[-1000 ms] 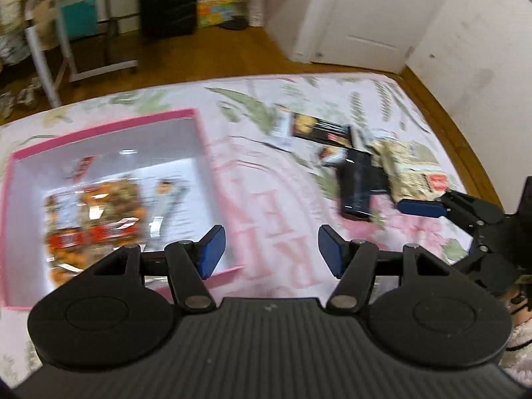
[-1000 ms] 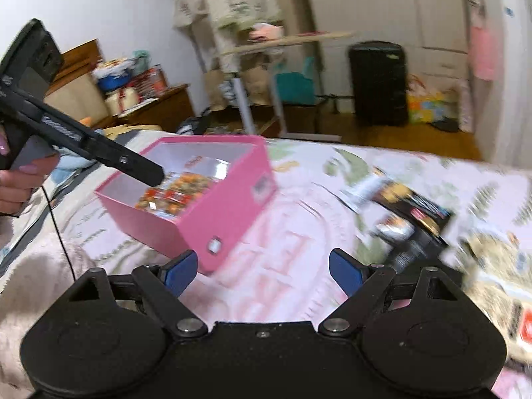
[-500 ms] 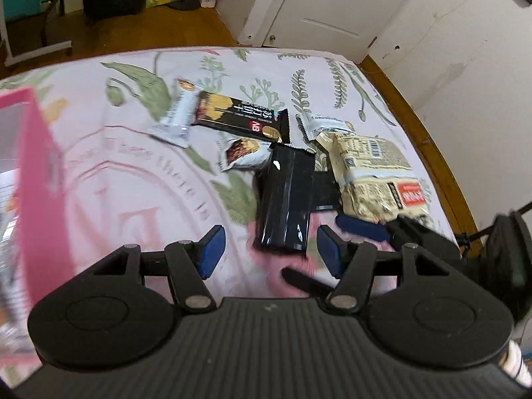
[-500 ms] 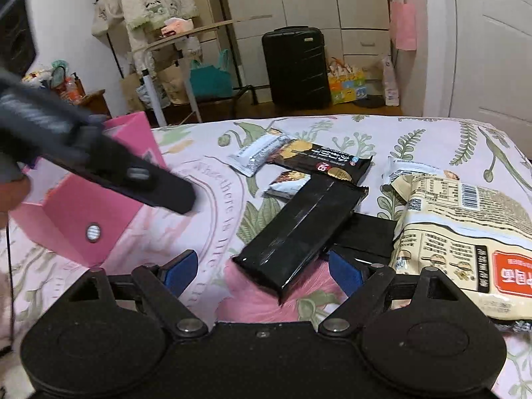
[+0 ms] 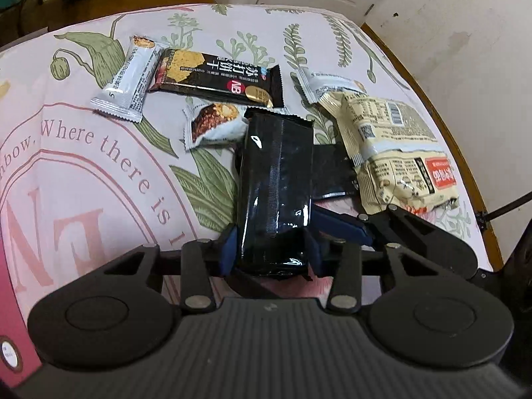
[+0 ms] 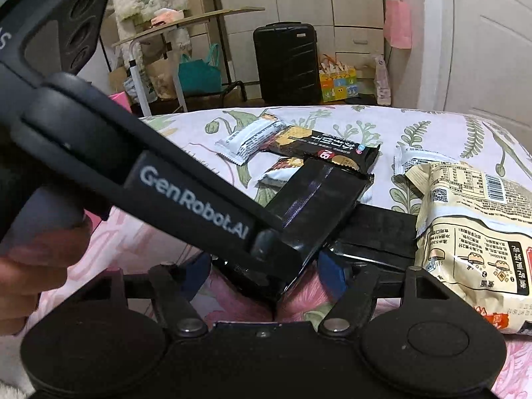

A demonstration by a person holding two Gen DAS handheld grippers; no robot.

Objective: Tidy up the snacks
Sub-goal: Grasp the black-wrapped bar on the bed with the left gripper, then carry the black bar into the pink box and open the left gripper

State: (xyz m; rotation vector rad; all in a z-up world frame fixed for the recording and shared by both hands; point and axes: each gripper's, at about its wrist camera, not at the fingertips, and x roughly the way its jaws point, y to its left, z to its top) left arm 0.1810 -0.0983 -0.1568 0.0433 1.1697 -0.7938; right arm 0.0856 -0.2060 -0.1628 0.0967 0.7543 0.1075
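- Where the glossy black packet (image 5: 276,179) lies lengthwise on the printed bedsheet (image 5: 83,153): near end wedged between the blue pads of the left gripper (image 5: 271,249), closed in on its crinkled foil sides.
- At 3 o'clock of that packet: right gripper (image 6: 262,274), parted wide around the same near end, blue pads clear of the foil on both sides, gripping nothing.
- Under the packet, toward 3 o'clock: flat matte black pack (image 5: 332,173).
- At 2 o'clock: puffy cream noodle bag (image 5: 395,146), wrinkled, red label at one end.
- At 11 o'clock: dark rectangular cracker pack (image 5: 219,78), slim white bar wrapper (image 5: 129,78) with serrated ends beside it.
- At 10 o'clock, touching the packet: small white bar (image 5: 216,124), nut picture on front.
- At 7 o'clock: pink box (image 5: 10,332), only an edge visible.
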